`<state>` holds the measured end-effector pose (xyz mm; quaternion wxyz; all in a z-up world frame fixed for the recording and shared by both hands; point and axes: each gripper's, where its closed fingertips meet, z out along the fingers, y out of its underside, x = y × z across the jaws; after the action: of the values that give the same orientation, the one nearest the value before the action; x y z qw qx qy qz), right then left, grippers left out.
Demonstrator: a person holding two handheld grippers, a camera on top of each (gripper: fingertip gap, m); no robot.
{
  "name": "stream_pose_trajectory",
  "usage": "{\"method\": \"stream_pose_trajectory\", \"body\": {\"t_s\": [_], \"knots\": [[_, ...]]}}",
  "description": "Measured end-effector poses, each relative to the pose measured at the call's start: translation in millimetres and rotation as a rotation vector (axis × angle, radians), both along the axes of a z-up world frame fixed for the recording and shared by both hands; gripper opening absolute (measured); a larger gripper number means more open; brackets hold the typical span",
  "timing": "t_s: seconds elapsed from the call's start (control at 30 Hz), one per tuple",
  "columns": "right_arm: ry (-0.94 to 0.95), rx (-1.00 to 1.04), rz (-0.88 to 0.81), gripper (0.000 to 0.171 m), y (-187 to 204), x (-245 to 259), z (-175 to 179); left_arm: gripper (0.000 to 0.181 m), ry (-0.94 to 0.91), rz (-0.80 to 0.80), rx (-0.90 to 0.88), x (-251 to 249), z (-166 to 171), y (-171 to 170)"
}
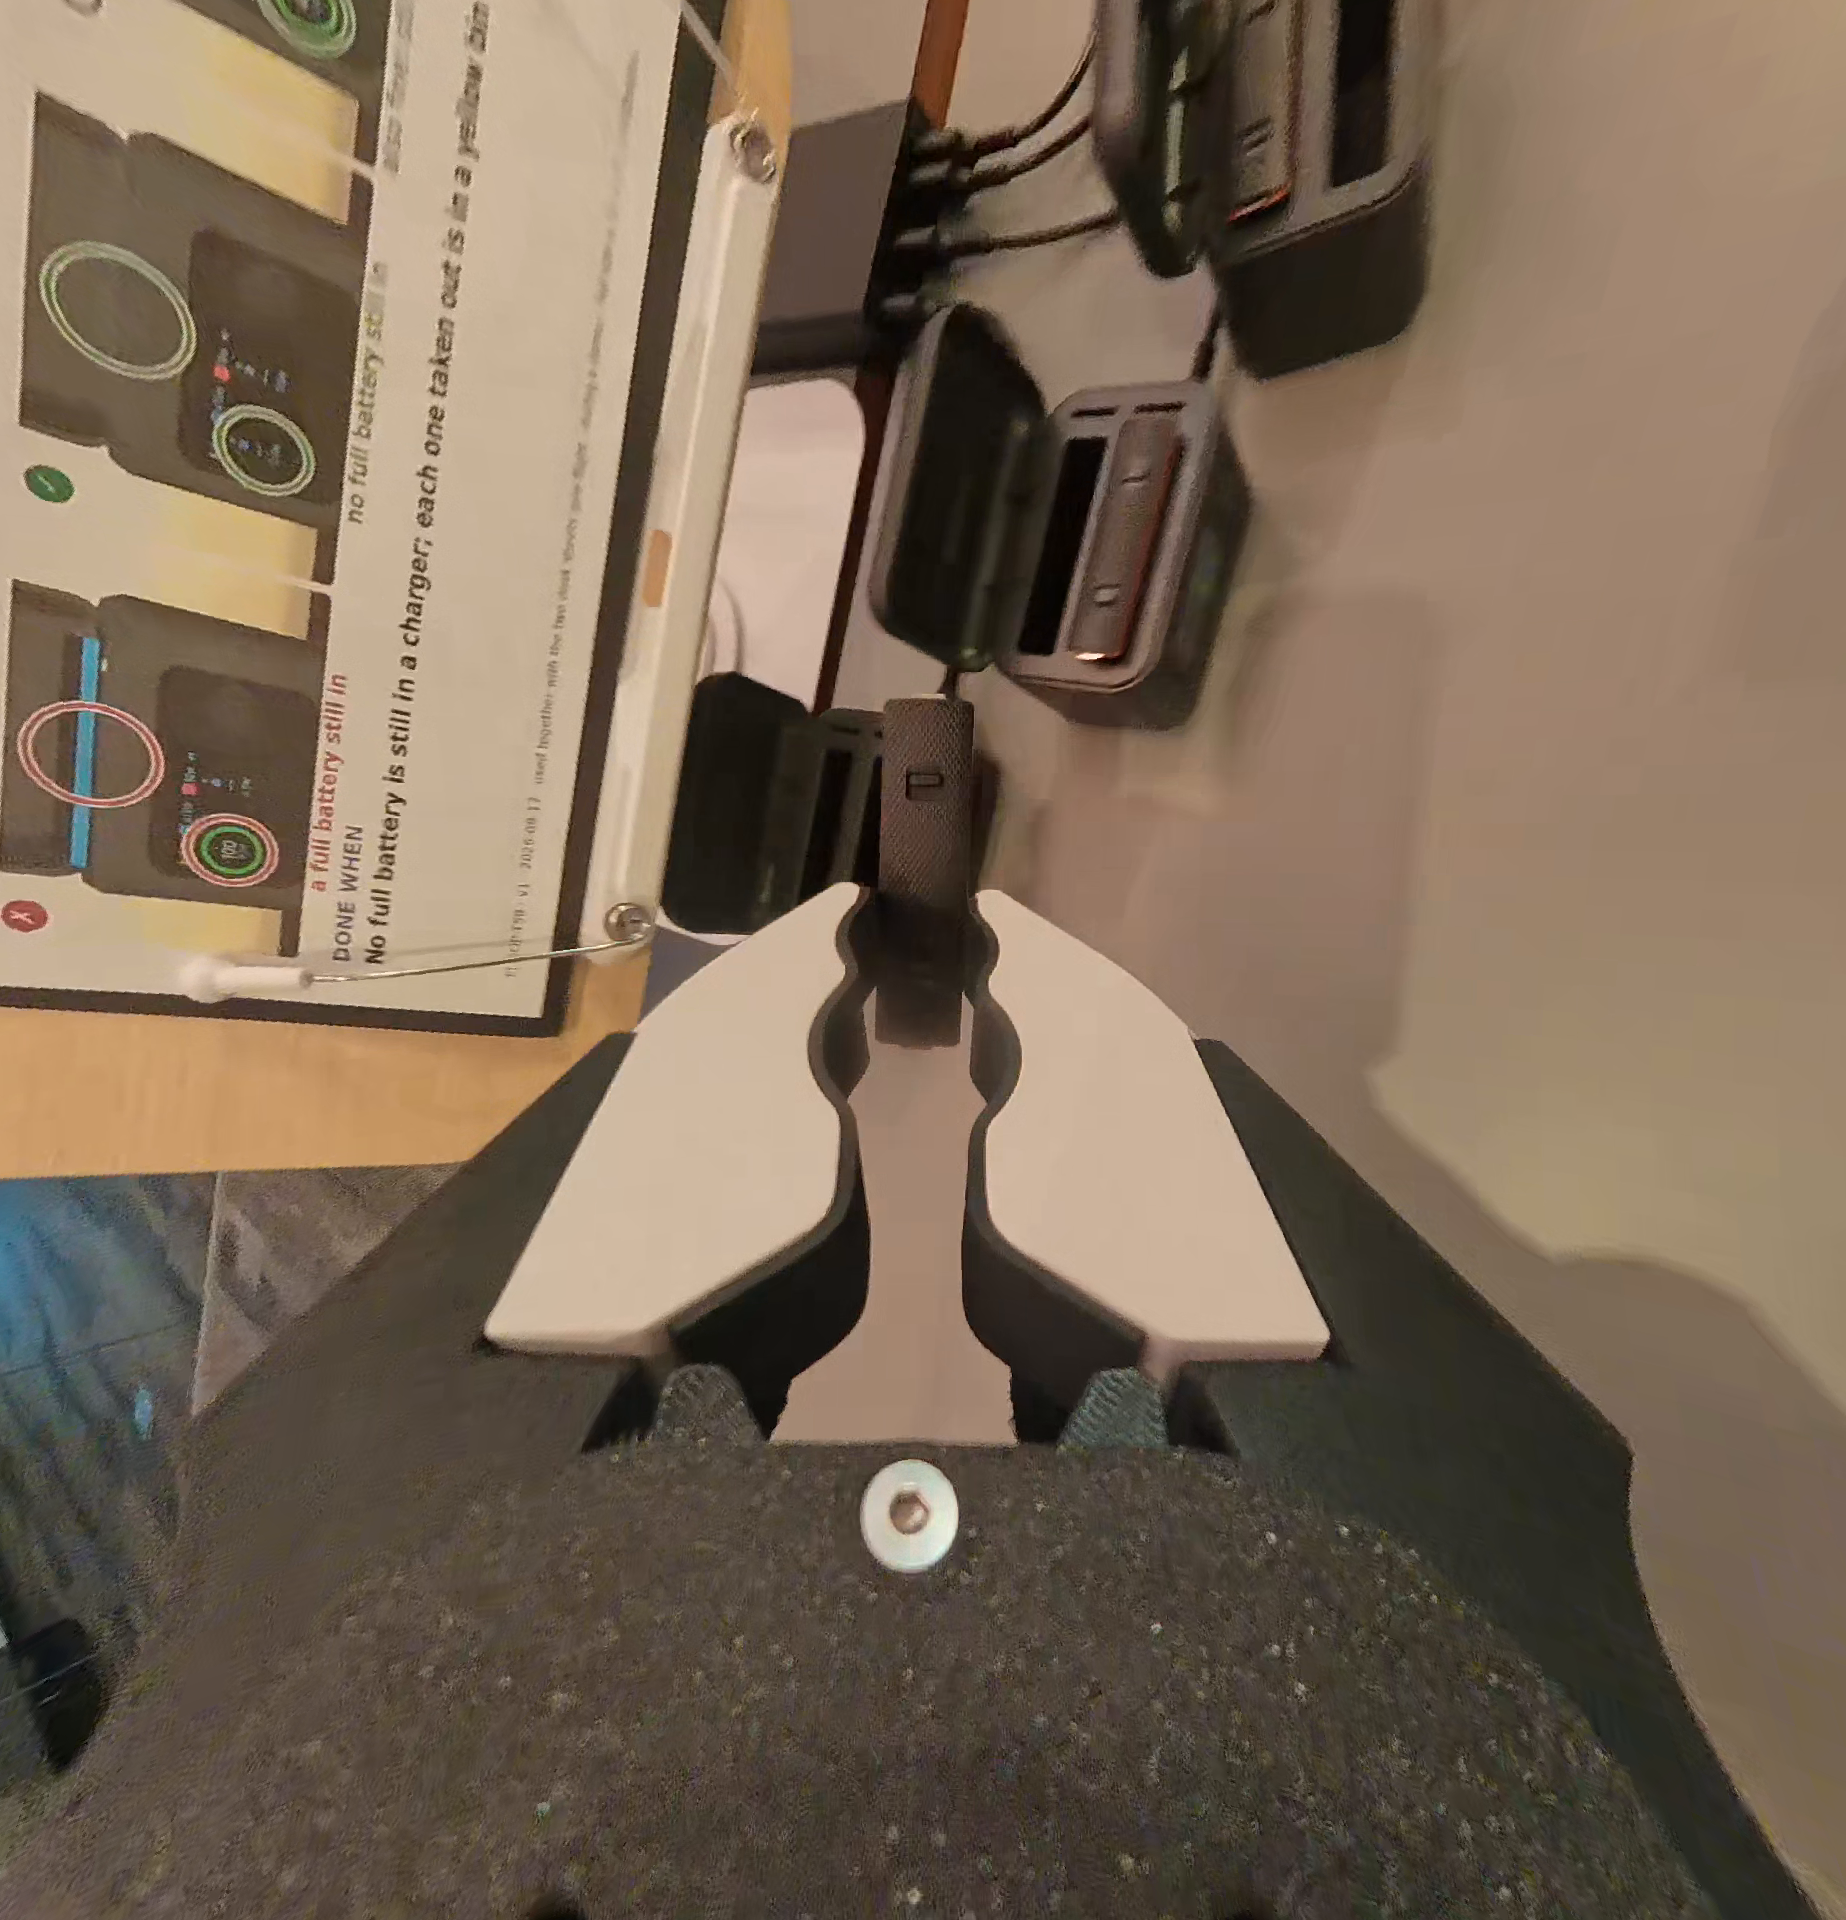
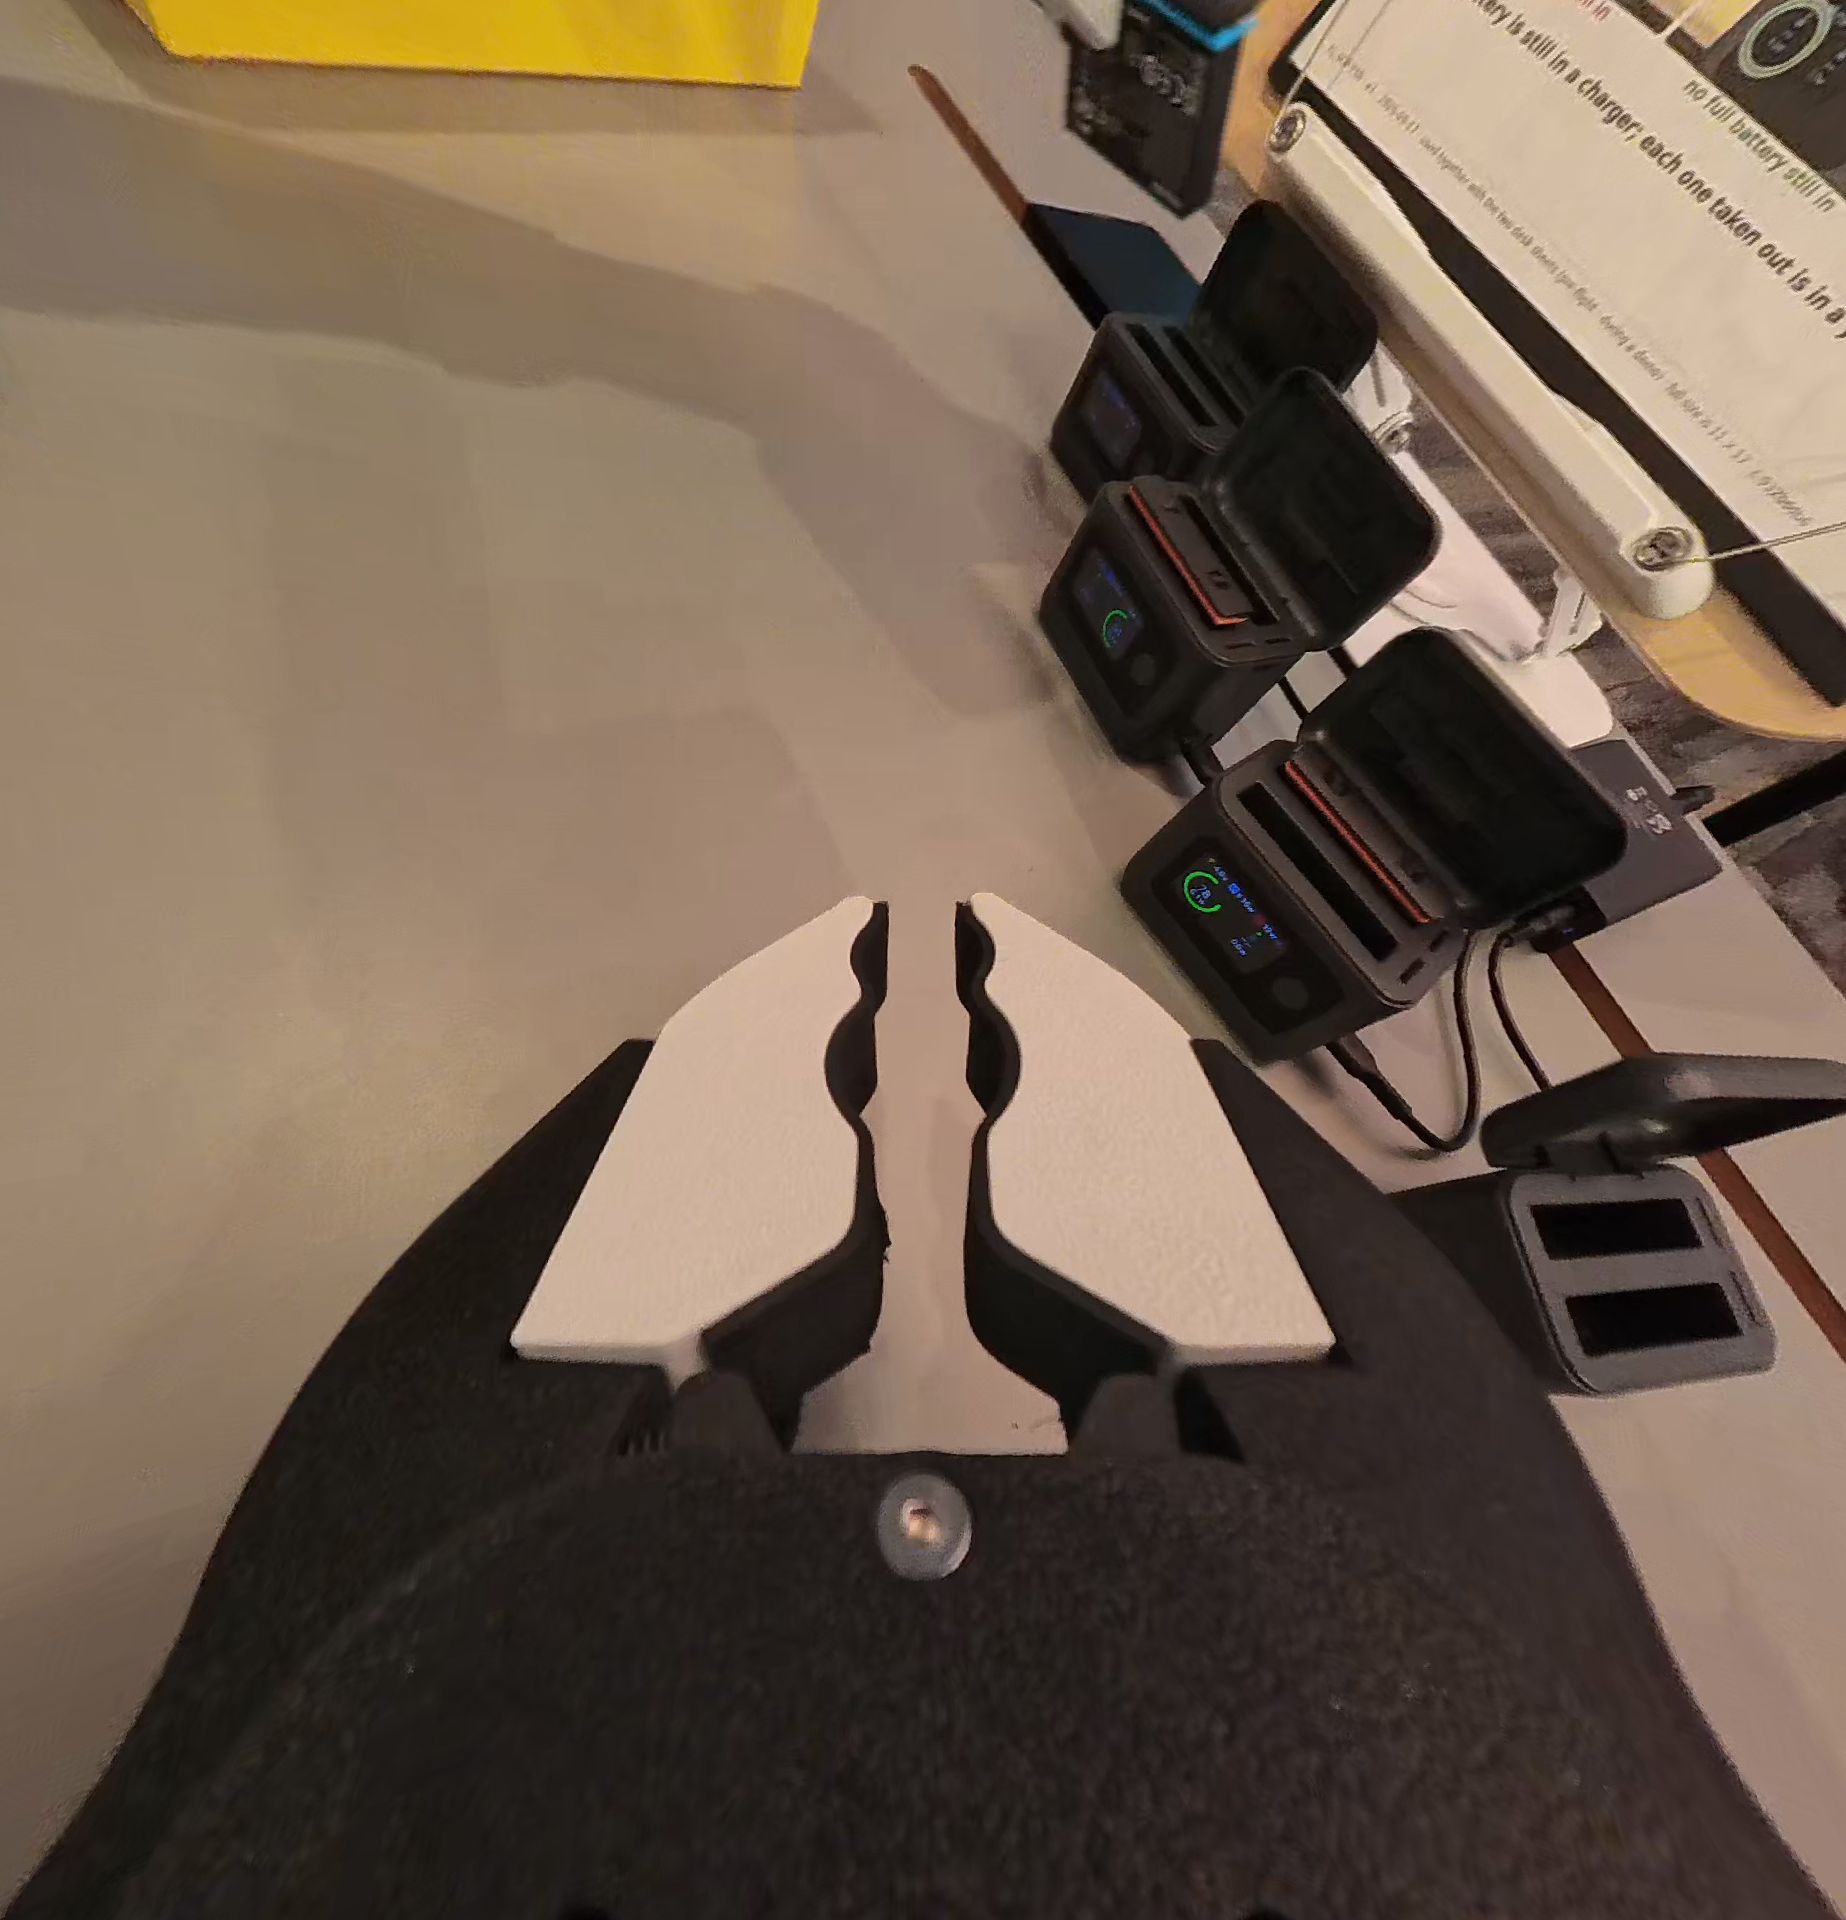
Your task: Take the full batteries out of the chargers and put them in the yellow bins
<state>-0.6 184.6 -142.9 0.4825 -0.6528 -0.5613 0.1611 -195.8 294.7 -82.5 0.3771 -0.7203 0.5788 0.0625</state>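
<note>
We count four chargers (image 2: 1303, 894) with lids up along the table (image 2: 379, 727) edge and one yellow bin (image 2: 483, 36). Left gripper (image 1: 919, 914) clamps a dark battery (image 1: 924, 800). Right gripper (image 2: 921, 914) slightly parted, empty.

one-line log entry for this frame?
left claw: shut on battery | right claw: open, empty | yellow bin: far side

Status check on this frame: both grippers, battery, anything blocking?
Left gripper shut on battery, clear of chargers. Right gripper open, empty, over bare table. Yellow bin ahead, unobstructed.
</note>
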Motion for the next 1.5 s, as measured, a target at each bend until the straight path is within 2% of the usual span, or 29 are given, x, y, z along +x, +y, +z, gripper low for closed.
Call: {"method": "stream_pose_trajectory", "body": {"t_s": [0.23, 0.47, 0.97, 1.3, 1.5], "knots": [[-0.035, -0.006, 0.026, 0.012, -2, -2, -10, 0.016, 0.084, -0.041, -0.001, -1, -15, 48], [-0.059, 0.003, 0.049, 0.011, -5, -2, -14, 0.016, 0.149, -0.098, -0.079, -2, -34, 72], [-0.077, -0.015, 0.073, 0.011, -8, -4, -19, 0.015, 0.101, -0.148, -0.231, -2, -50, 79], [-0.075, -0.023, 0.076, 0.011, -9, -5, -21, 0.015, 0.183, -0.145, -0.098, -5, -51, 82], [-0.084, -0.029, 0.081, 0.011, -10, -5, -24, 0.016, 0.241, -0.109, -0.110, -14, -54, 82]]}}
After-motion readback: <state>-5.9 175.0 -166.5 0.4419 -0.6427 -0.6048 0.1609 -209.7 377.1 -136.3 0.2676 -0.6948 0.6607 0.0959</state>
